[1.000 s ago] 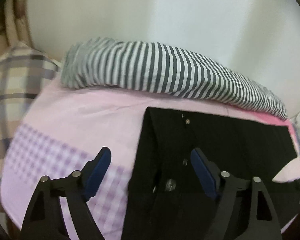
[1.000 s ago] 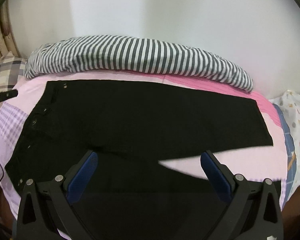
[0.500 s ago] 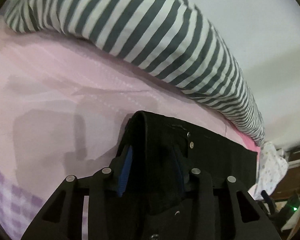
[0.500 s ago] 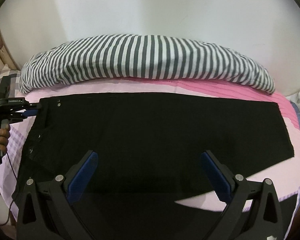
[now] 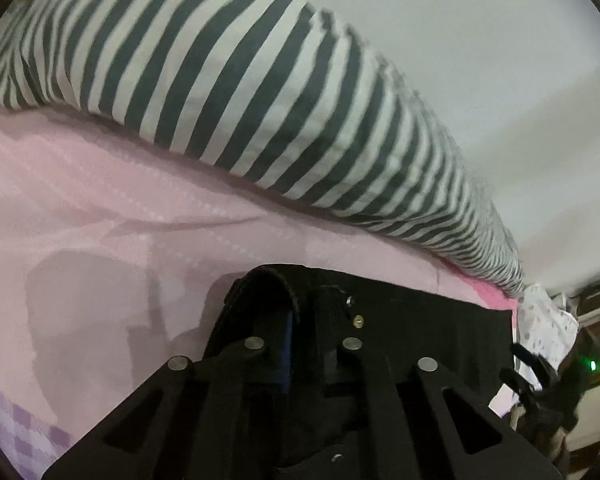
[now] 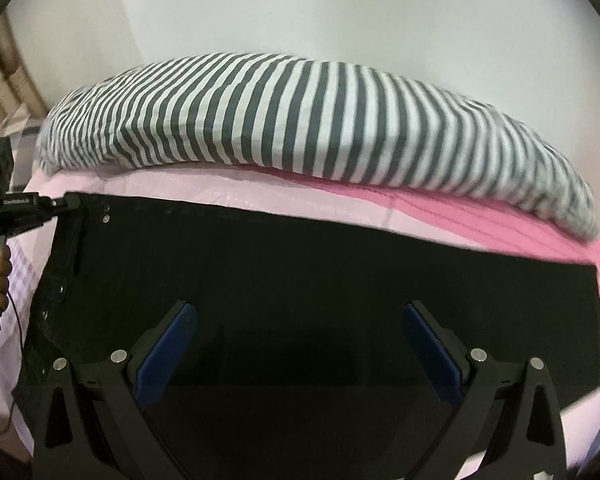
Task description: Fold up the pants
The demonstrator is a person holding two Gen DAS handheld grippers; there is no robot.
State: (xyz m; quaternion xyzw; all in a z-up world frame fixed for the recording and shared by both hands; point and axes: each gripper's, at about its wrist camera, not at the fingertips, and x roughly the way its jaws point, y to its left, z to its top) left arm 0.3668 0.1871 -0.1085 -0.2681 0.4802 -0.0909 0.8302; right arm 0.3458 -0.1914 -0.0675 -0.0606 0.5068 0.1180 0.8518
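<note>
Pink bed (image 6: 236, 196): soft, limp black pants (image 6: 300, 272), left gripper (image 5: 300, 320) pinching waistband corner, right gripper (image 6: 296, 344) spread; hem likely next hold.

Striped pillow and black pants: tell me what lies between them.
Only bare pink bedsheet separates the striped pillow from the black pants; the right wrist view shows it best.

A bed (image 6: 260, 190) covered in a pale pink sheet fills the near ground, with a deeper pink stripe (image 6: 460, 216) toward its far right edge and a lilac check pattern (image 5: 16, 420) at its near left. Along the far side lies a long bolster in grey-and-white stripes (image 6: 300, 120), set against a plain white wall (image 6: 300, 8). At far left stands cane furniture (image 6: 4, 76) with a plaid cushion (image 6: 18, 128).
</note>
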